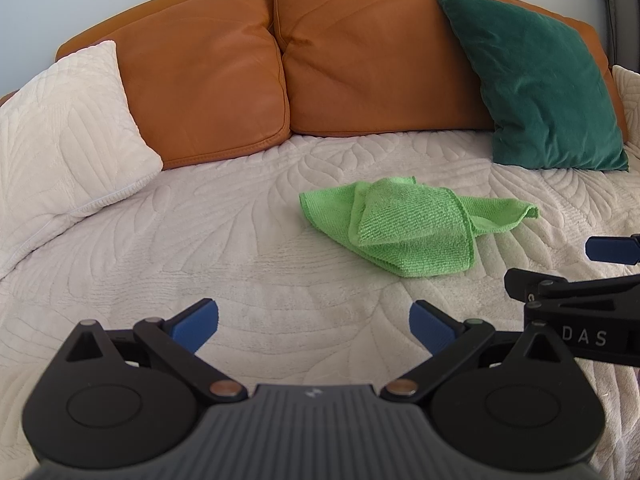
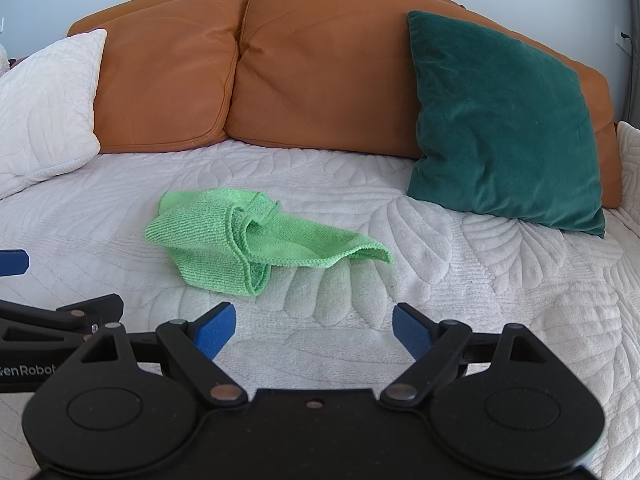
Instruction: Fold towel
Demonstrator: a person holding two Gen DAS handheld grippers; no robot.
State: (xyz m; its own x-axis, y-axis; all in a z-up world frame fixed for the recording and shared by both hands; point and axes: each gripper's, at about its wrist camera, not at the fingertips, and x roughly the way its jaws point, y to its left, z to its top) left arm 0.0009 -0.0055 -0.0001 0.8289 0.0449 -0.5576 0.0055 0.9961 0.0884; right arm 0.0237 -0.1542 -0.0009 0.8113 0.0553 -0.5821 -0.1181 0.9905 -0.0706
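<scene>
The left gripper hangs with its jaws spread wide and empty above the quilted white cover. The green microfibre towel lies crumpled ahead of it at about one o'clock, clear of both claws. The towel's long axis runs roughly nine to three, a loose corner trailing toward three. The right gripper, equally wide and empty, sees the towel at about eleven o'clock. Neither looks clearly nearer; the trailing corner probably suits the right.
</scene>
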